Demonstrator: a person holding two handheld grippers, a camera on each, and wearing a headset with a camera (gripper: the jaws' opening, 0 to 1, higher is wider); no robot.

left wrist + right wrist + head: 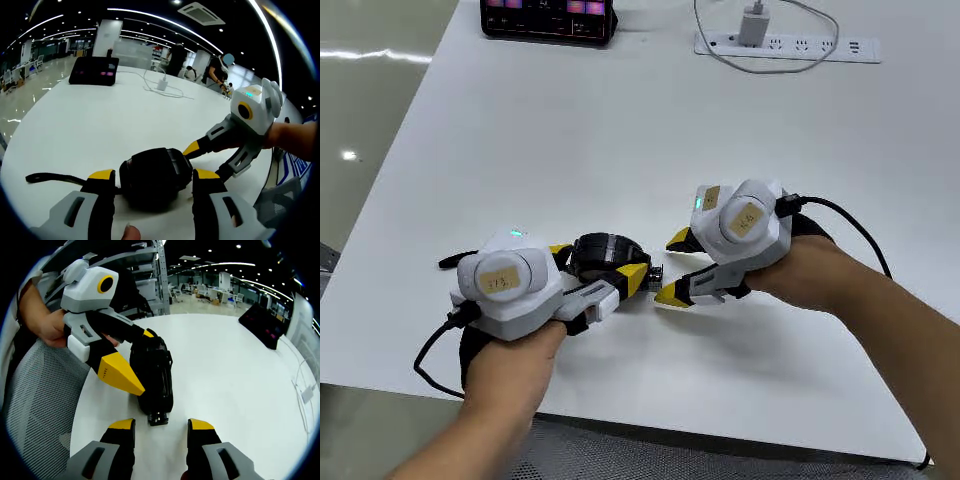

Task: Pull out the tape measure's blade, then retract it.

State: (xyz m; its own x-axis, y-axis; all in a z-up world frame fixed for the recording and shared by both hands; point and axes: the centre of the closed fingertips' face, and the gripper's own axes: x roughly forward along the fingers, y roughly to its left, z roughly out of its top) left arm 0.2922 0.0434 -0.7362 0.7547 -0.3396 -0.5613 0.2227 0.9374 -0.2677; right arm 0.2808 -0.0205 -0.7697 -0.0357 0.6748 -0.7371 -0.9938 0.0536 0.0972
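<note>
From the head view, my left tongs pinch the tape measure, a round black case that sits on the white table near its front edge. My right tongs are spread, their yellow tips just beside the case's end, where a small dark tab sticks out towards them. At the far side of the table lie a black tablet and a white power strip with a charger plugged in.

In the left gripper view, the tape measure sits between my two jaws, both yellow tips pressed to its sides. A black strap trails from it to the left. The right tongs come in from the right, spread, one tip touching or almost touching the case.

In the right gripper view, my own jaws stand apart, and the tab at the end of the tape measure lies just ahead of the gap between them. The left tongs clasp the case from the far side.
</note>
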